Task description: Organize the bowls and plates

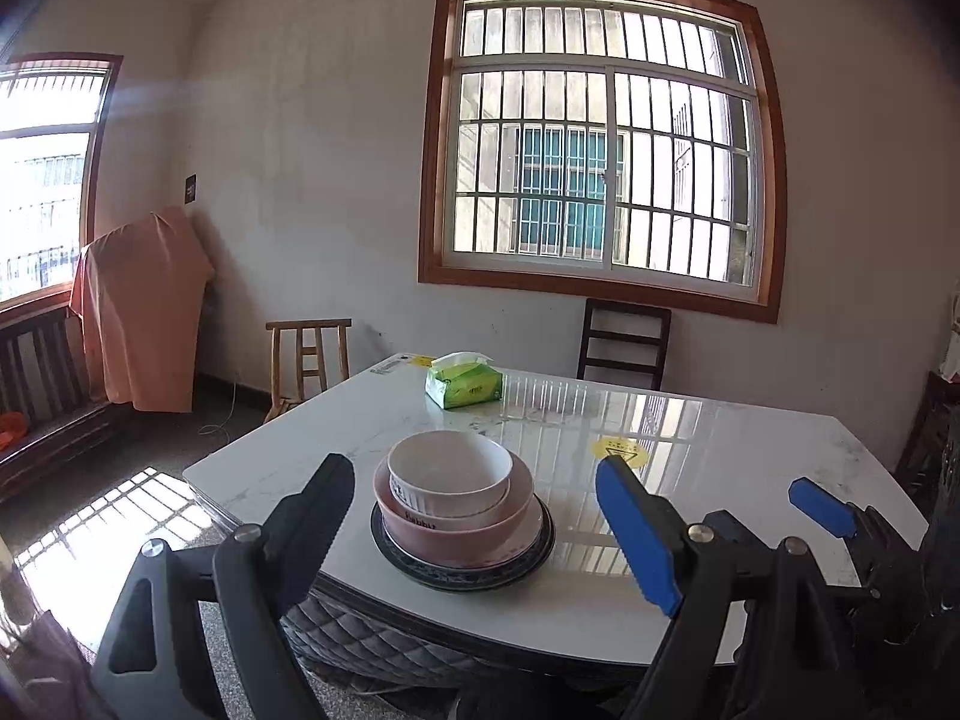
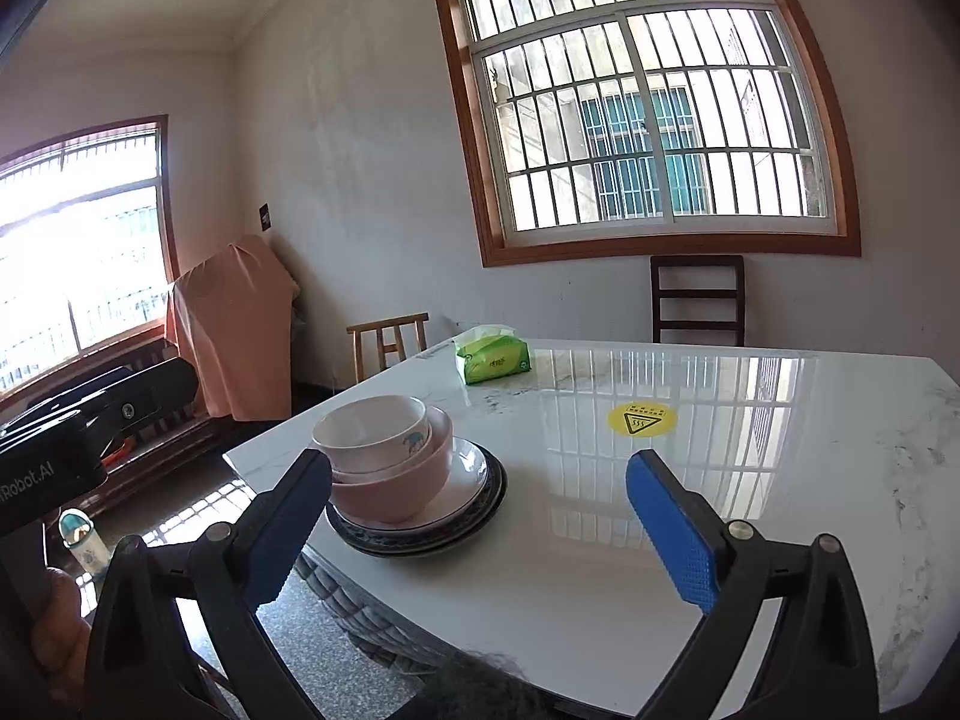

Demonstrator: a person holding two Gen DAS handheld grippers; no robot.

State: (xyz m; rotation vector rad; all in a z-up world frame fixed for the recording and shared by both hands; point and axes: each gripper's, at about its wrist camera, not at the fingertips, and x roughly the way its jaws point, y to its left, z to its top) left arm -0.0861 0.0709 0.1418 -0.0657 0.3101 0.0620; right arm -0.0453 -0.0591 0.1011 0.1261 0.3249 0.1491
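Observation:
Near the front left corner of the white marble table (image 1: 750,468) stands one stack: a white bowl (image 1: 447,468) inside a pink bowl (image 1: 456,525), on a white plate and a dark-rimmed plate (image 1: 462,573). My left gripper (image 1: 474,463) is open, level with the stack and short of it; nothing lies between its fingers. In the right wrist view the same white bowl (image 2: 372,429), pink bowl (image 2: 396,492) and plates (image 2: 462,510) sit ahead and to the left. My right gripper (image 2: 480,459) is open and holds nothing, its left finger (image 2: 288,516) close beside the stack.
A green tissue pack (image 1: 463,387) lies at the table's far side, a yellow round sticker (image 1: 621,451) mid-table. A dark chair (image 1: 624,342) stands behind the table under the window, a wooden chair (image 1: 309,360) off its left corner. An orange-draped object (image 1: 141,312) fills the room corner.

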